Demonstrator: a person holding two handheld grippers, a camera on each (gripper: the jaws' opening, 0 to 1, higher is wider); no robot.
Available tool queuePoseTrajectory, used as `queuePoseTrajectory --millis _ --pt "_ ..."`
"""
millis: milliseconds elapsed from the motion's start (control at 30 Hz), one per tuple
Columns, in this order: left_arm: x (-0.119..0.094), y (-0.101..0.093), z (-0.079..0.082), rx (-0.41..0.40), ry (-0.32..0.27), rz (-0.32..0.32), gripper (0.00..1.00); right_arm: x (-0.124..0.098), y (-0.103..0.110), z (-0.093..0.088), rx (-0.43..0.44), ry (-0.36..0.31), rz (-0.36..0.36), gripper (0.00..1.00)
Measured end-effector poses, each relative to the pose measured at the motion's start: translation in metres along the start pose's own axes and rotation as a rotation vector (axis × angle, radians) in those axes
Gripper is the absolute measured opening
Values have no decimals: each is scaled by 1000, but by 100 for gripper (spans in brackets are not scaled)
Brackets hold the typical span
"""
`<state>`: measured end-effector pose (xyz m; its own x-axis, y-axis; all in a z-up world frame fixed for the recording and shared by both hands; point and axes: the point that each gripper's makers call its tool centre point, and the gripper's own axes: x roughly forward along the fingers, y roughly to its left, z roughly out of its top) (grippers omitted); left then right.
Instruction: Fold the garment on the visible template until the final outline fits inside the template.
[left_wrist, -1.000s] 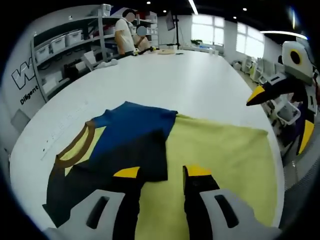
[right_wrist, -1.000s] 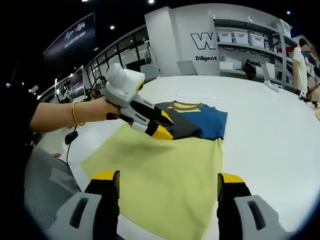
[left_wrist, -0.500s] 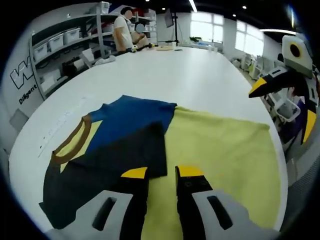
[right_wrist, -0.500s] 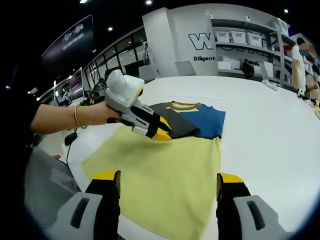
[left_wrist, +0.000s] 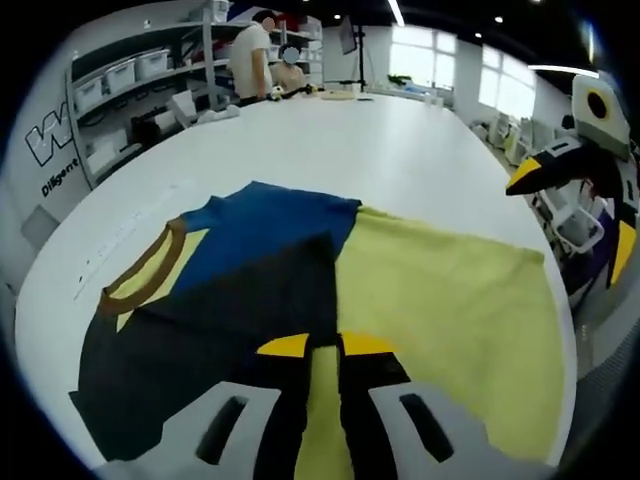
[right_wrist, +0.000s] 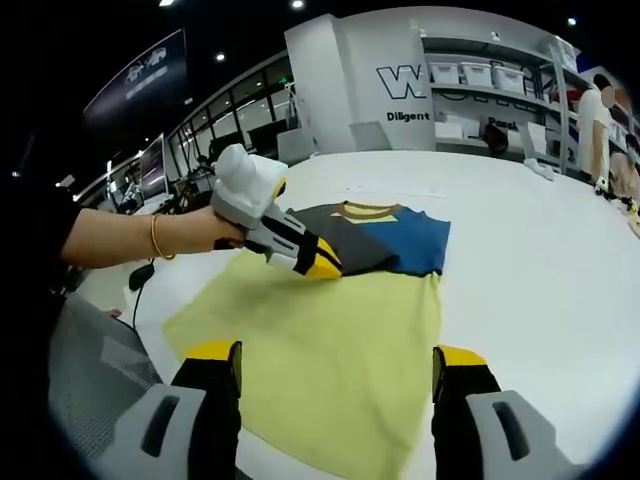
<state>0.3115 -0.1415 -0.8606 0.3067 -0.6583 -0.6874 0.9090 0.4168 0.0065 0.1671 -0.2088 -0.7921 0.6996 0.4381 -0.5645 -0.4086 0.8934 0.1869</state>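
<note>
A yellow, navy and dark grey shirt (right_wrist: 340, 310) lies flat on a white table (right_wrist: 540, 260). The left gripper (left_wrist: 325, 345), jaws nearly closed, sits at the dark sleeve's edge; whether it pinches cloth is unclear. At six o'clock, the right gripper (right_wrist: 335, 352) hangs wide open and empty.

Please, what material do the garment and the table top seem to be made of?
The garment looks like soft knit cloth, matte: it lies limp and flat, with yellow, blue and dark panels and a brown ribbed-looking collar. The exact fibre cannot be told. The table seems a hard, smooth white surface, perhaps laminate, with a faint sheen from the ceiling lights.
</note>
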Motion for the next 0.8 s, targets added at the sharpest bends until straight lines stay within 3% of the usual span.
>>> queuePoseTrajectory --millis 200,400,800 --pt "1 3 0 -14 -1 3 0 -1 -1 0 1 -2 -4 76" --pt "2 5 0 -22 -3 4 0 -1 0 0 1 -2 -2 76" --pt "2 -3 1 12 -7 -24 13 1 2 0 -2 5 6 76"
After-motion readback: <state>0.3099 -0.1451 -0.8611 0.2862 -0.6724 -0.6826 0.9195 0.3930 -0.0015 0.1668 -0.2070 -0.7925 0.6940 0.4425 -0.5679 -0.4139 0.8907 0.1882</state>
